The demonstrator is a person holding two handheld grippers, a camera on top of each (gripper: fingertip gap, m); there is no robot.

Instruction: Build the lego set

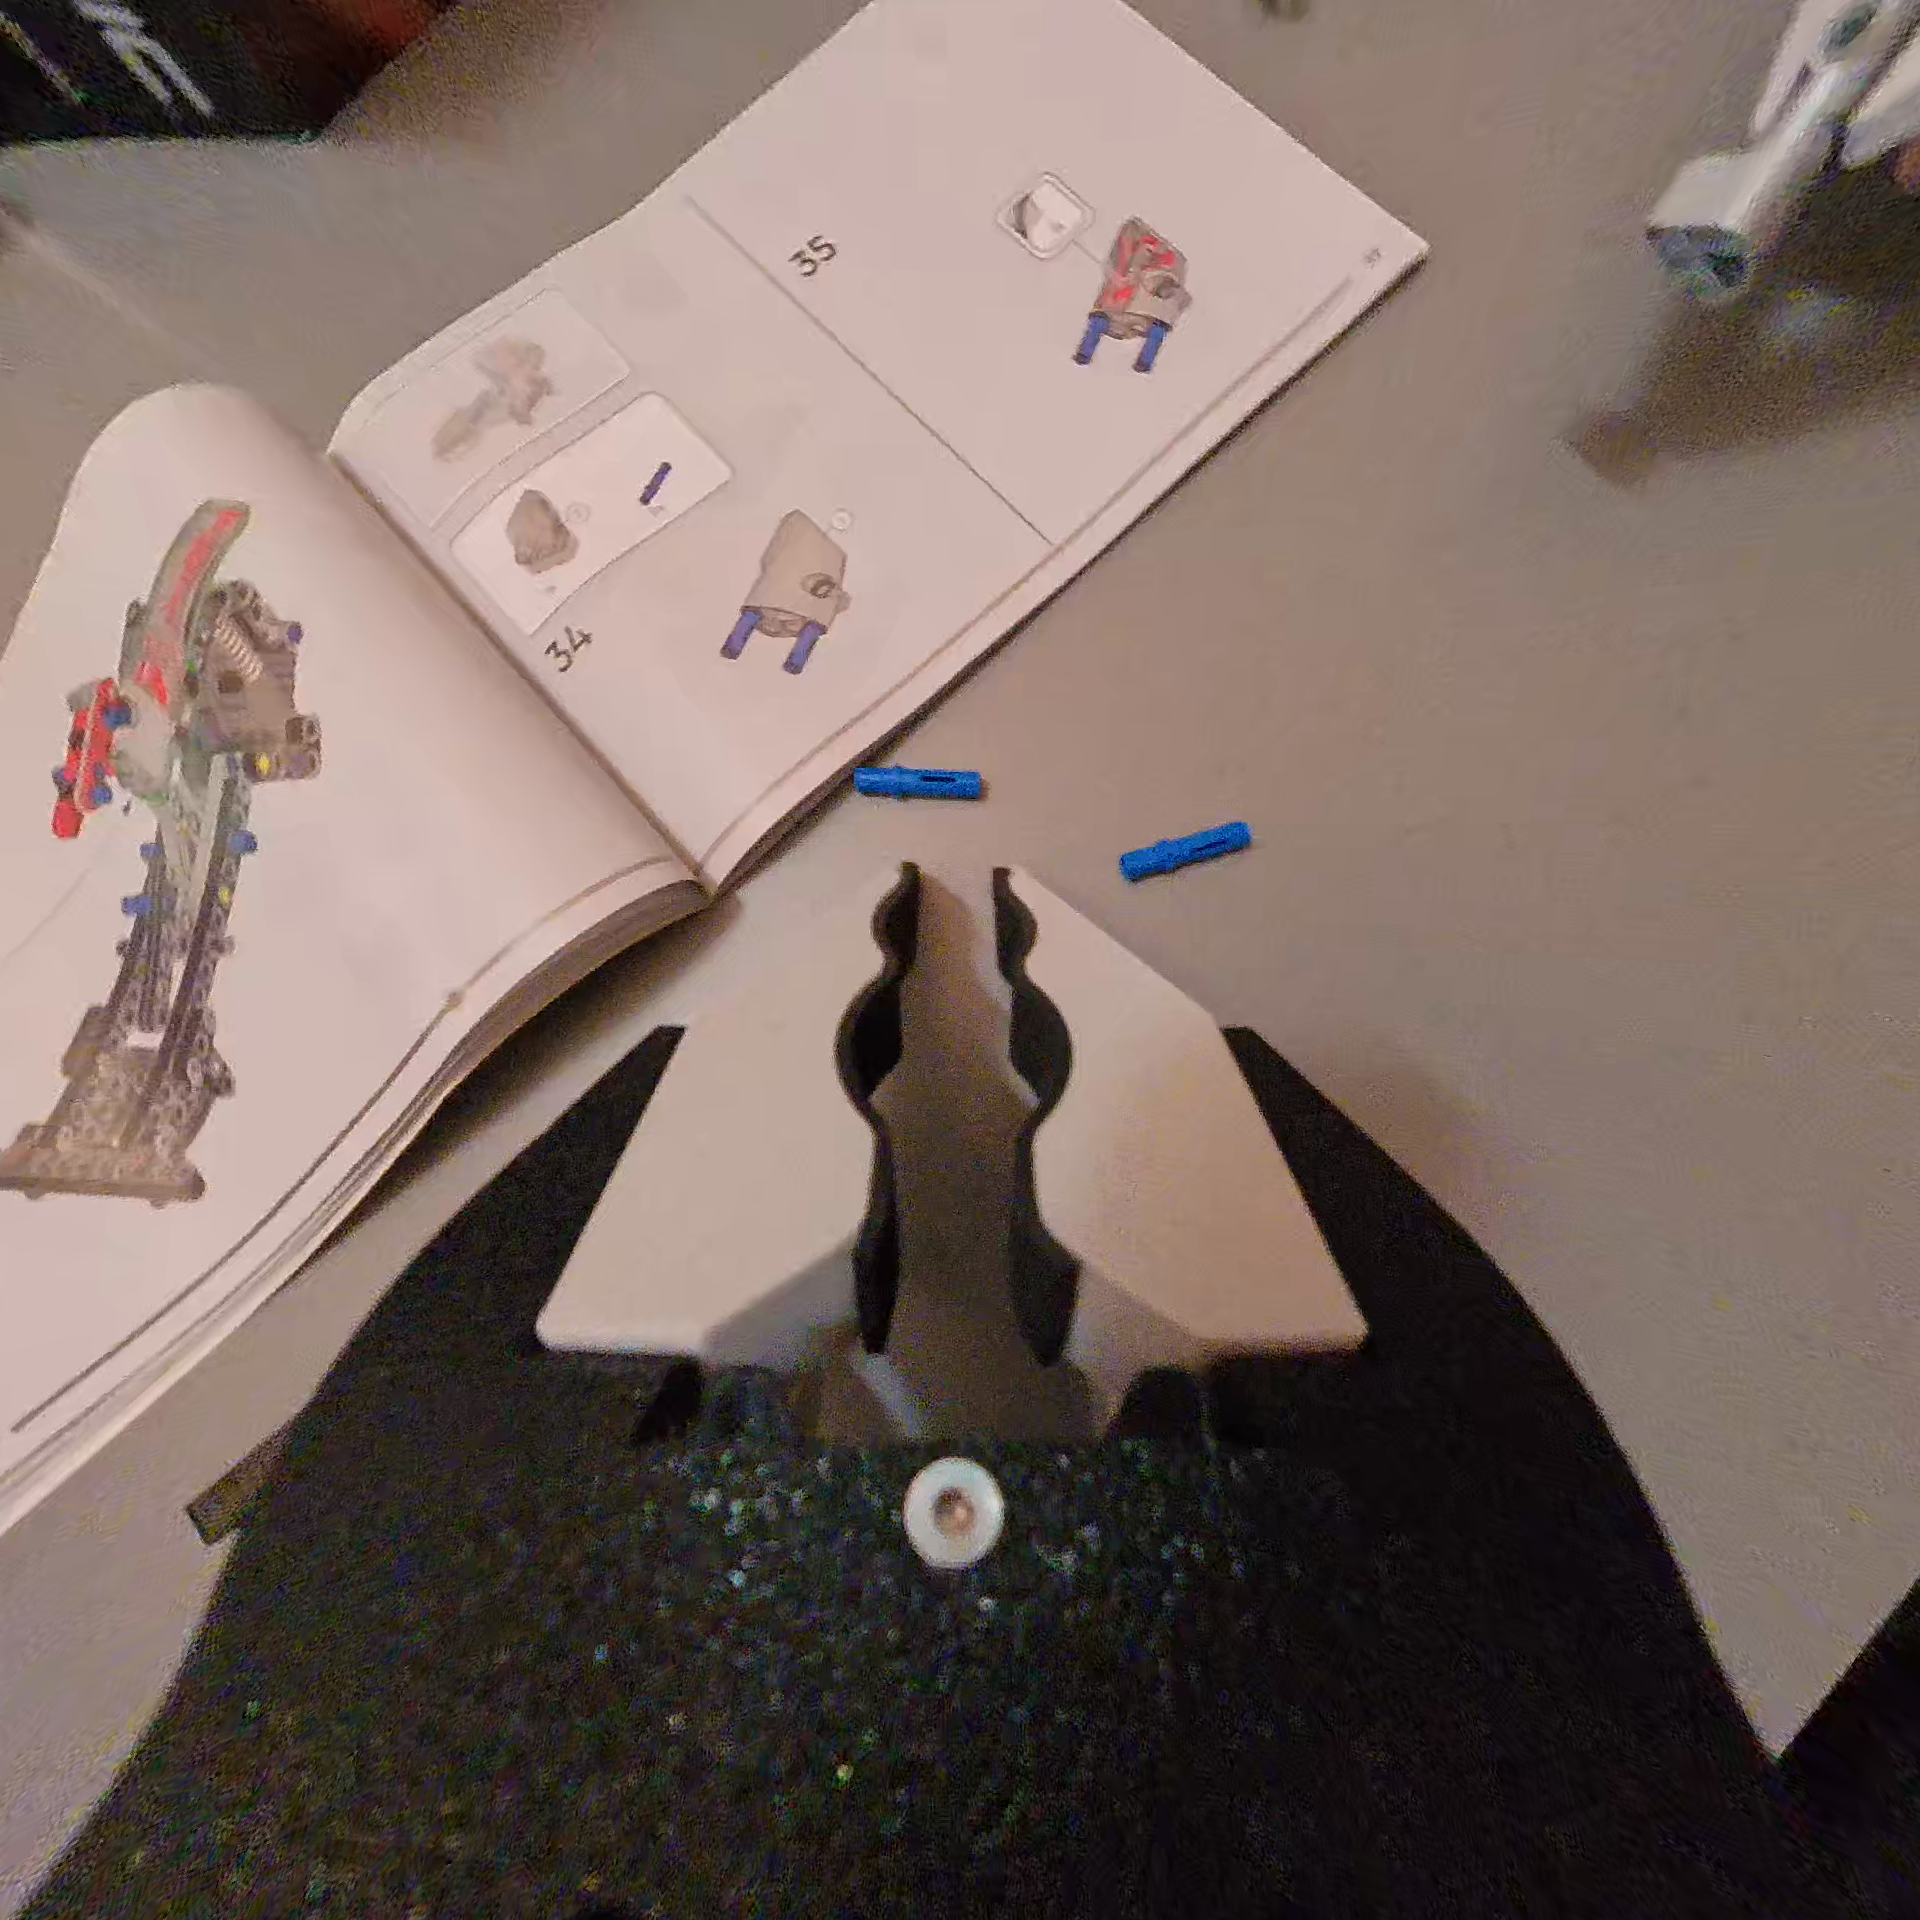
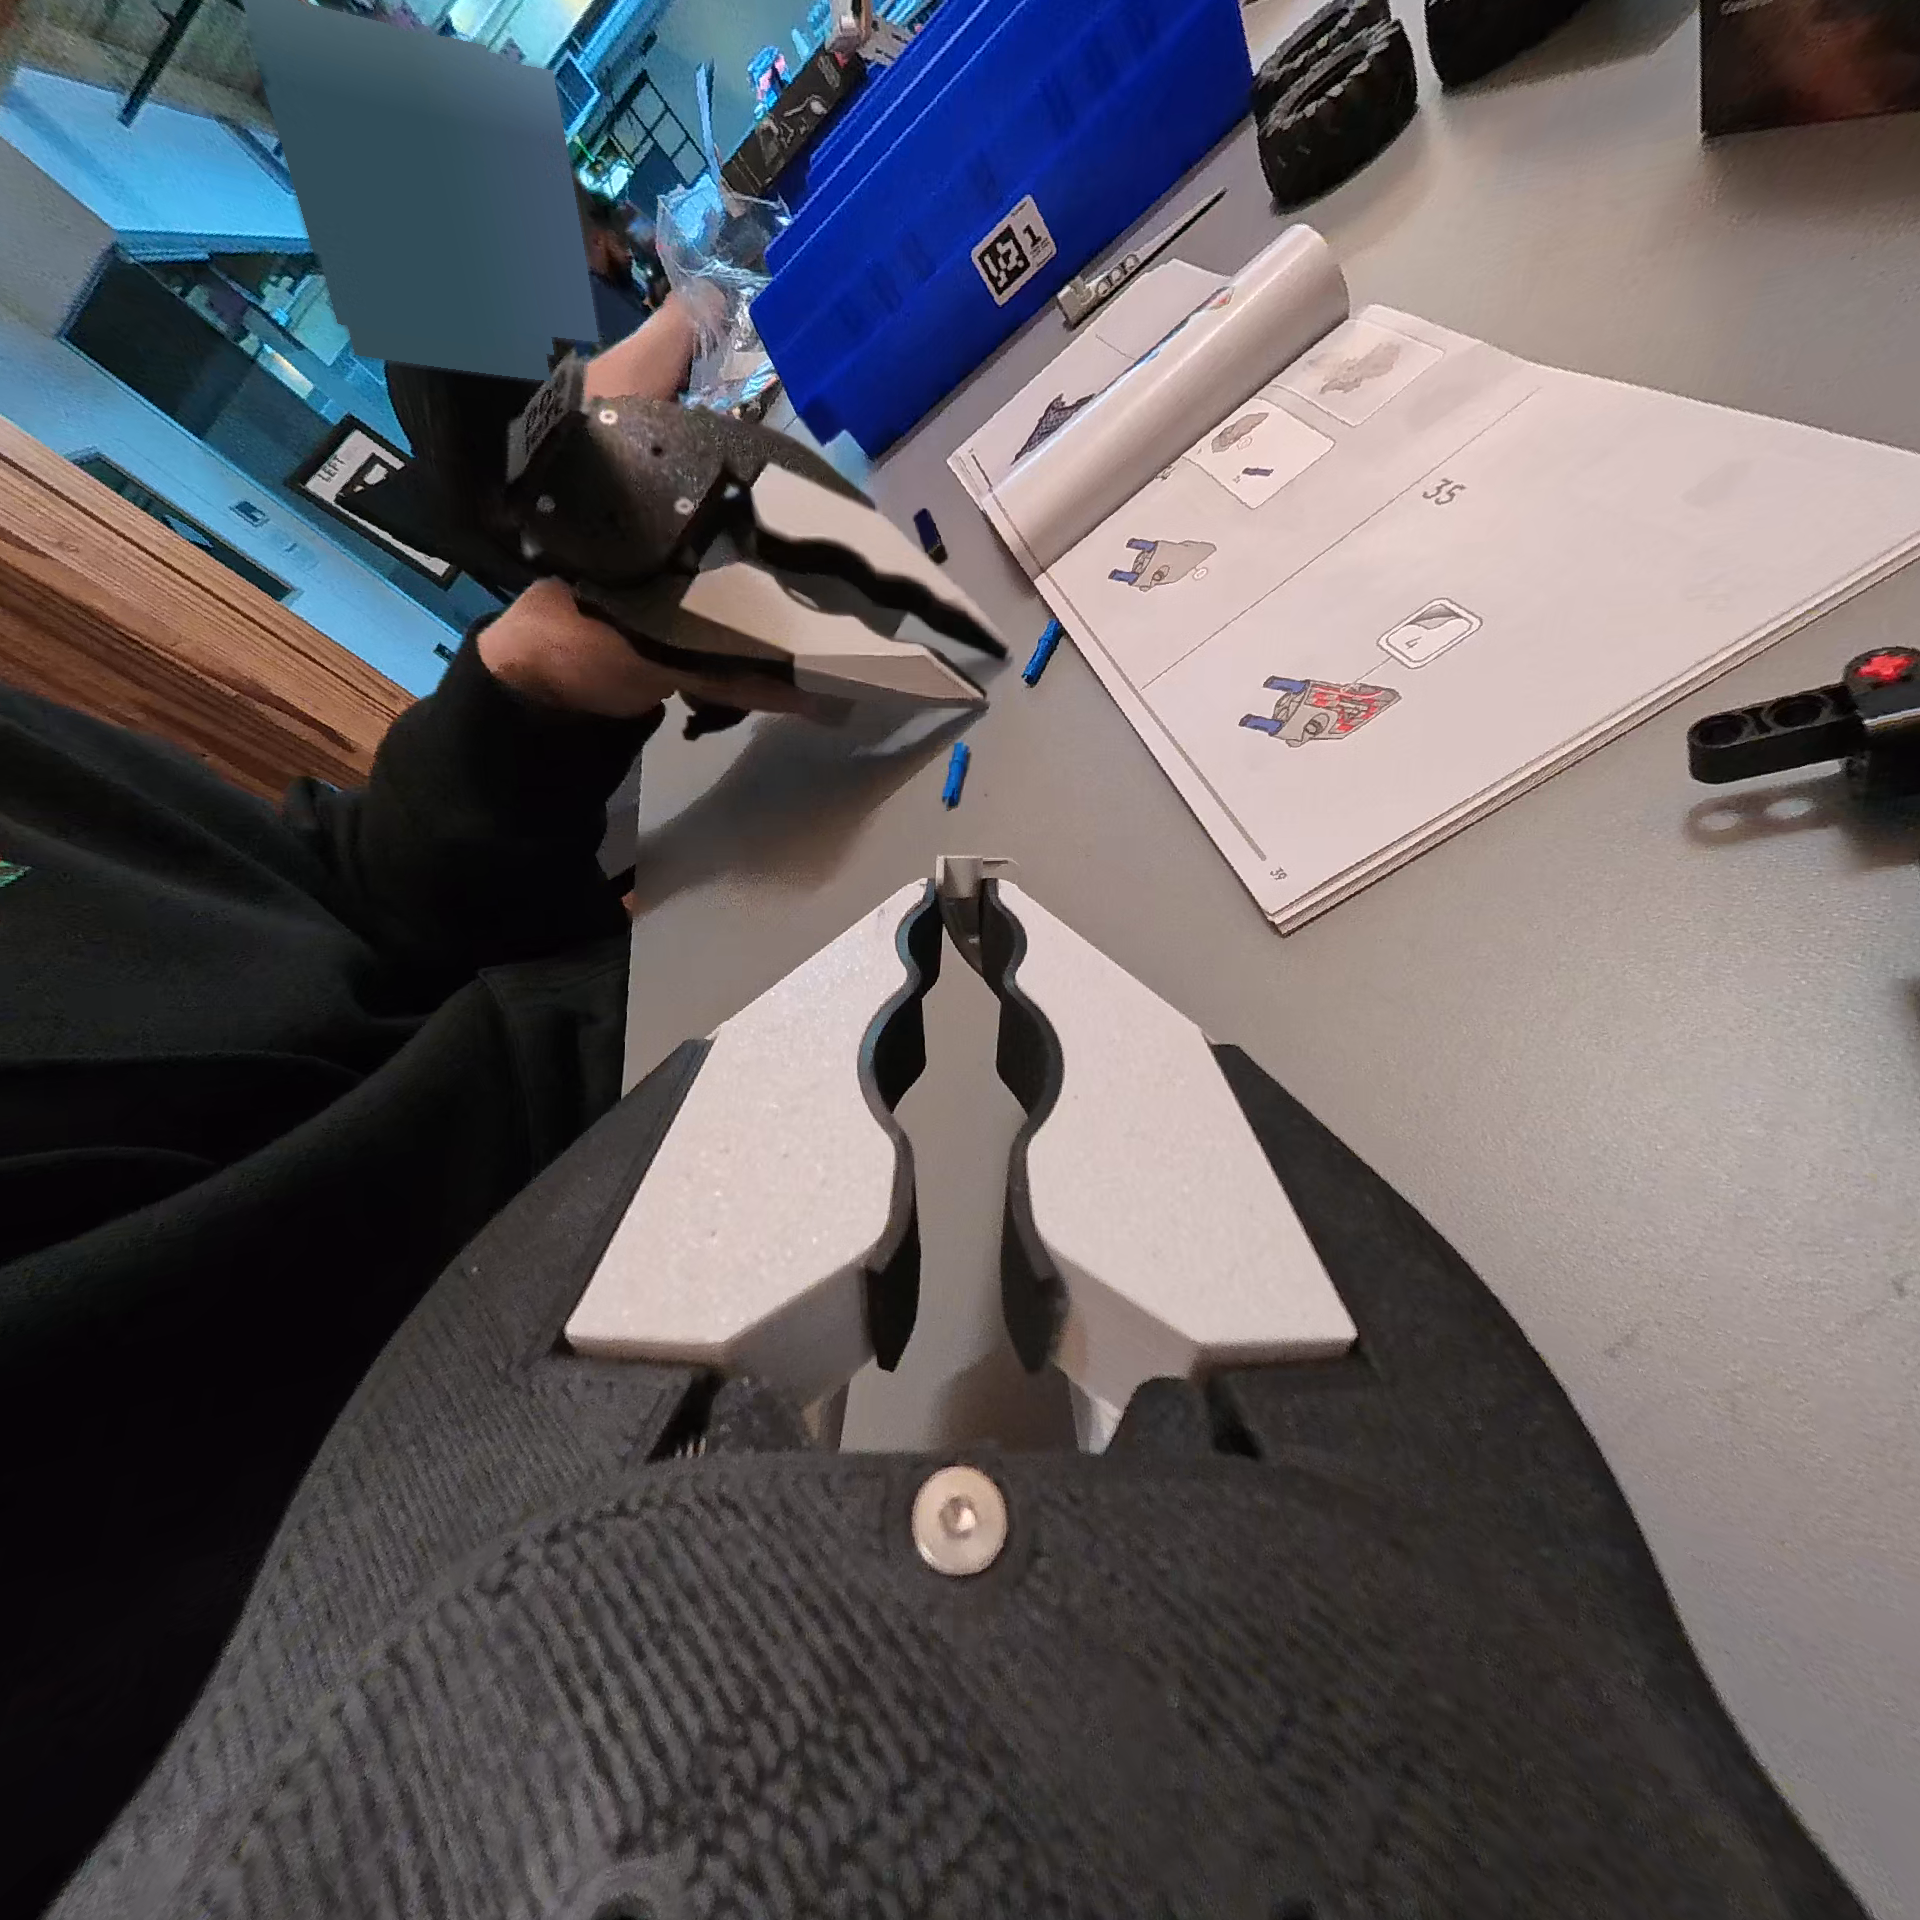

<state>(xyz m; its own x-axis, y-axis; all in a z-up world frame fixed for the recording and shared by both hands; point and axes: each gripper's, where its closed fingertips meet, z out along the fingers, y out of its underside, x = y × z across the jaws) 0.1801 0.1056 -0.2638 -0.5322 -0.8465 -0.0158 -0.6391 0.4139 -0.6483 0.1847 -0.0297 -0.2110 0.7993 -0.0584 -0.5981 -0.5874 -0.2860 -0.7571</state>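
Observation:
Two blue pins lie on the grey table just beyond my left gripper. Its fingers stand a narrow gap apart with nothing between them, so it is open and empty. An open instruction booklet lies left of the pins. In the right wrist view the left gripper hovers low over the same pins. My right gripper is shut on a small light grey piece that sticks out past its tips, above the table and near the booklet.
A blue bin stands behind the booklet, with a black tyre beyond it. A black beam with a red part lies at the right. A small blue piece lies near the bin. A person's dark sleeve fills the left.

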